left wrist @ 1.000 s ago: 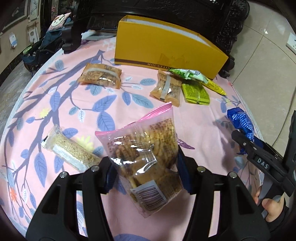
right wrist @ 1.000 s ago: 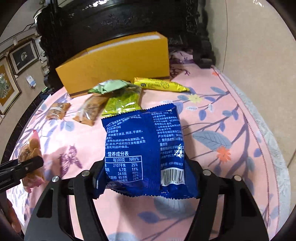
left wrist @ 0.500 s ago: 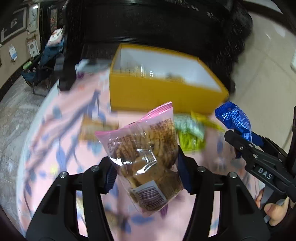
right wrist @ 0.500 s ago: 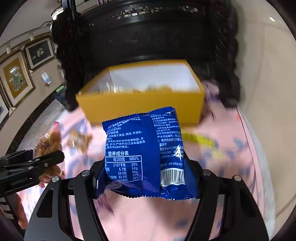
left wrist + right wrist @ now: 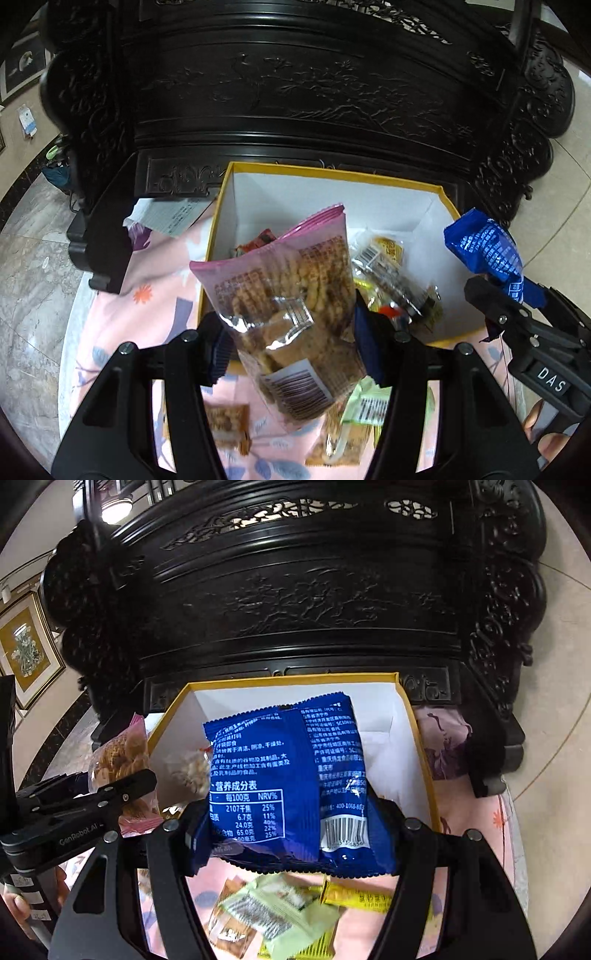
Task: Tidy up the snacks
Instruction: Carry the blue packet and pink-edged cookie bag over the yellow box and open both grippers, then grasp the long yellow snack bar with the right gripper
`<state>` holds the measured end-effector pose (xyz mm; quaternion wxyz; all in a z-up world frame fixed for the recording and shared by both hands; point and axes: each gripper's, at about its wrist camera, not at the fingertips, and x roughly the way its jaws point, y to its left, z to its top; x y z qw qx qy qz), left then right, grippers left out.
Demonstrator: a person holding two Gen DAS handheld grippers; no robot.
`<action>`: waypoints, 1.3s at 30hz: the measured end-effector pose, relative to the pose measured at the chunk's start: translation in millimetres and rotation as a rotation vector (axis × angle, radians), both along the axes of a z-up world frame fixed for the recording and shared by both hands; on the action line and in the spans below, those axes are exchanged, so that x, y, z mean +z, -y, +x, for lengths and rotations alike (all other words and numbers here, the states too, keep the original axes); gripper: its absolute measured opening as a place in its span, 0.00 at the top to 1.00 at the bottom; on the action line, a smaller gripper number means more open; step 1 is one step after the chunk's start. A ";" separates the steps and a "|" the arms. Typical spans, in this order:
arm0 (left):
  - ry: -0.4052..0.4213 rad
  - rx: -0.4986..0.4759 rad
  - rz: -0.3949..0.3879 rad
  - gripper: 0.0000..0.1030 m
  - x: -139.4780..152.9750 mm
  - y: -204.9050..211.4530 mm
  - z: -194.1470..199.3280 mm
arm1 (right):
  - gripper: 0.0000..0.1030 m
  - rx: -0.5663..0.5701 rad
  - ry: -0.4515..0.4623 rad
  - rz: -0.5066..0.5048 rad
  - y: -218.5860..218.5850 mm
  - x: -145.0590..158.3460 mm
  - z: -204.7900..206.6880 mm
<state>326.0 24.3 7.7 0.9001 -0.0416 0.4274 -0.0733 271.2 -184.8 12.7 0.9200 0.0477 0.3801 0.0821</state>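
Pink floral tablecloth (image 5: 159, 295): yellow box (image 5: 332, 173), loose snack packets (image 5: 280, 912).

A clear plastic snack bag with a pink top edge (image 5: 295, 295), full of brown lattice biscuits, stands tilted, its top toward 1 o'clock, over the near wall of an open yellow cardboard box with white inner walls (image 5: 325, 199). At 3 o'clock from it a glossy blue foil snack packet (image 5: 284, 782) is upright, its printed back and barcode showing, also over the box. Several small wrapped snacks (image 5: 399, 284) lie inside the box. More packets, green (image 5: 280, 908), yellow (image 5: 358, 895) and orange-brown (image 5: 225, 421), lie at 6 o'clock outside the box.
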 end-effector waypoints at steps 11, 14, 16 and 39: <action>0.043 0.001 0.049 0.04 8.6 -6.9 9.6 | 0.09 -0.009 0.059 -0.112 13.2 10.2 0.5; 0.061 -0.021 0.049 0.04 9.0 -17.9 -21.7 | 0.05 0.048 0.060 -0.089 32.6 7.7 -30.3; 0.065 -0.047 0.052 0.04 4.3 -27.4 -49.1 | 0.01 0.083 0.045 -0.073 53.0 -9.7 -56.8; -0.050 0.047 -0.060 0.04 -67.0 -104.0 -160.0 | 0.27 0.275 -0.170 -0.208 56.6 -160.4 -40.0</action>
